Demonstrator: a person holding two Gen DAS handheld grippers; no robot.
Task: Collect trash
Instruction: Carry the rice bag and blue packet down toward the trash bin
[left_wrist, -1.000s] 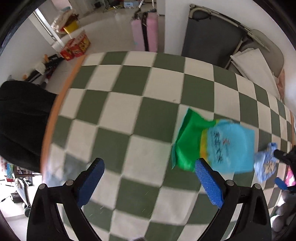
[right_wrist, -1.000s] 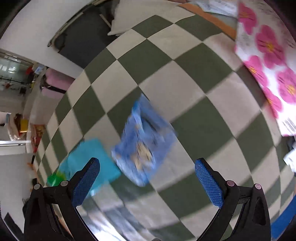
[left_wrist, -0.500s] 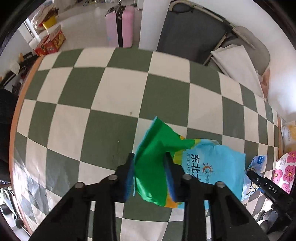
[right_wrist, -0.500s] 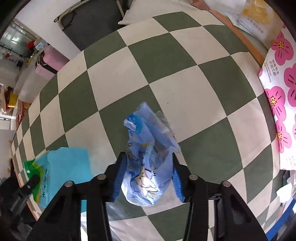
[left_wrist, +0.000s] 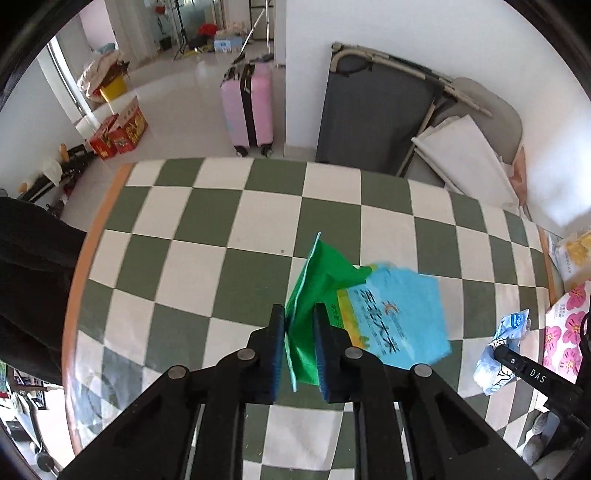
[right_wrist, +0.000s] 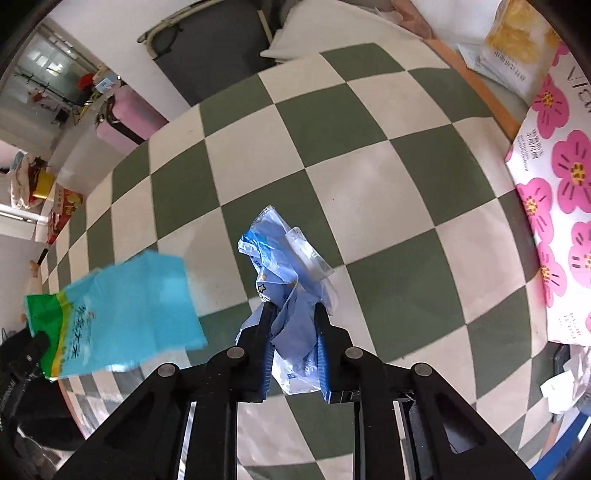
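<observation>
Over the checkered table (left_wrist: 229, 236), two hand-held grippers — left (left_wrist: 300, 345) closing on one green-blue bag (left_wrist: 388, 317), right (right_wrist: 293, 349) clamping one blue wrapper (right_wrist: 284, 266).

The left gripper (left_wrist: 300, 334) pointed steeply down, its jaws closing with both blue pads pressed on the green end of a green and blue bag (left_wrist: 388, 314). The right gripper (right_wrist: 293, 332) also pointed steeply down, its jaws clamped tight on a crumpled blue plastic wrapper (right_wrist: 288, 266). In the left wrist view the right gripper showed at the far right edge, and in the right wrist view the left one showed at the far left.
</observation>
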